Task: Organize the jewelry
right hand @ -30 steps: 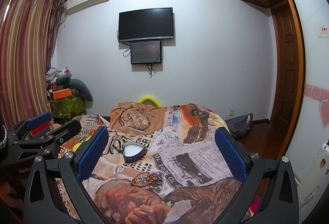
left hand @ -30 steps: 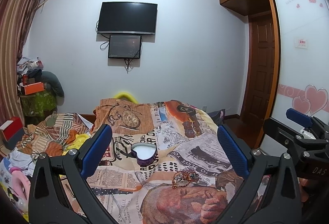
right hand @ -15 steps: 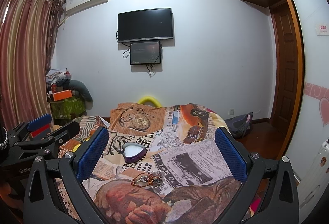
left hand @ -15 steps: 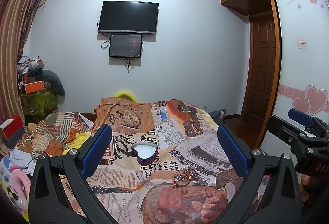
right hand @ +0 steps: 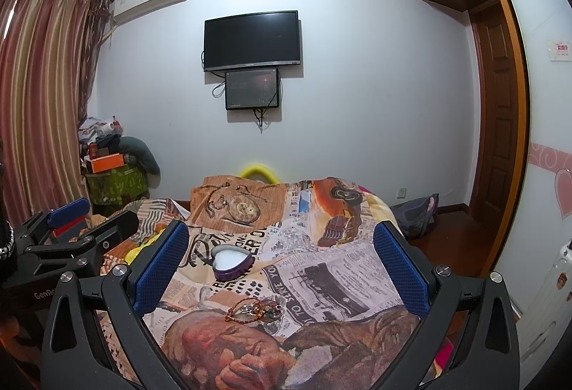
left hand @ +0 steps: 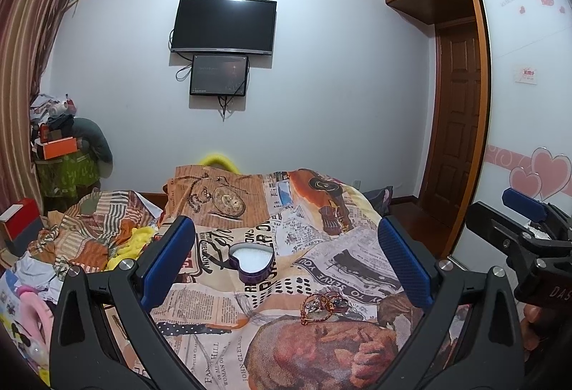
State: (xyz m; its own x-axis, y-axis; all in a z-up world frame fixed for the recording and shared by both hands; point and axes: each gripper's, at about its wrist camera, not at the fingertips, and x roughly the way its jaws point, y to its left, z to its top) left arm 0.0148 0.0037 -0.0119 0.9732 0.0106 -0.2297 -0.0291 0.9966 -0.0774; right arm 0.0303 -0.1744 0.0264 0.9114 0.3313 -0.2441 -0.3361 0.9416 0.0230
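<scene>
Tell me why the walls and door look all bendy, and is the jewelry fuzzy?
Left wrist view: the fisheye lens bows the door and darkens the corners; the jewelry is a small tangle, links hard to tell apart. Right wrist view: same bending on the curtain; the heart-shaped box looks sharp, and the TV shows no strong glare.

Even, cool indoor light, sharp focus, strong fisheye bending and dark vignetted corners.

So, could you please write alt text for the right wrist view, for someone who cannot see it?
The open right tool hovers over a newspaper-print bedspread, framing a small tangle of jewelry and, beyond it, an open purple heart-shaped box. The left tool shows at the left edge; a wall-mounted TV hangs ahead.
</scene>
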